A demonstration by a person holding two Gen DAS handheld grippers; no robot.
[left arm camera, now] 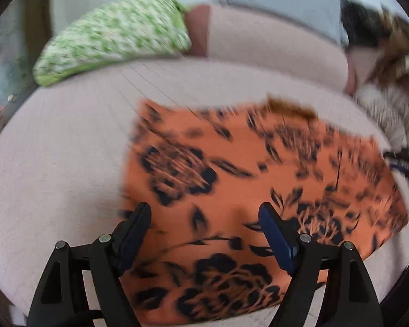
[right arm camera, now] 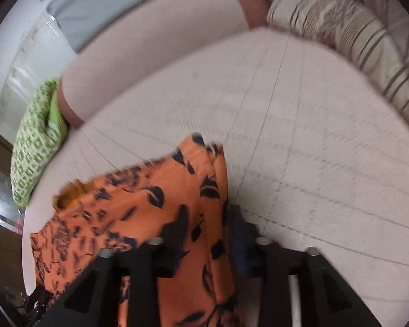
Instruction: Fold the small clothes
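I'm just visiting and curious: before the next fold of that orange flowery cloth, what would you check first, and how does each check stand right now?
1. Orange garment lies on the pale cushion: ok.
2. Left gripper open, nothing between its fingers, garment beneath: ok.
3. Right gripper has a fold of the garment between its fingers: ok; whether the pads actually press on it: cannot tell, the picture is blurred.
4. Garment lies flat: not ok, its edge by the right gripper is bunched up.
5. Room for folding: ok, the green pillow and striped cushion sit apart from the garment.
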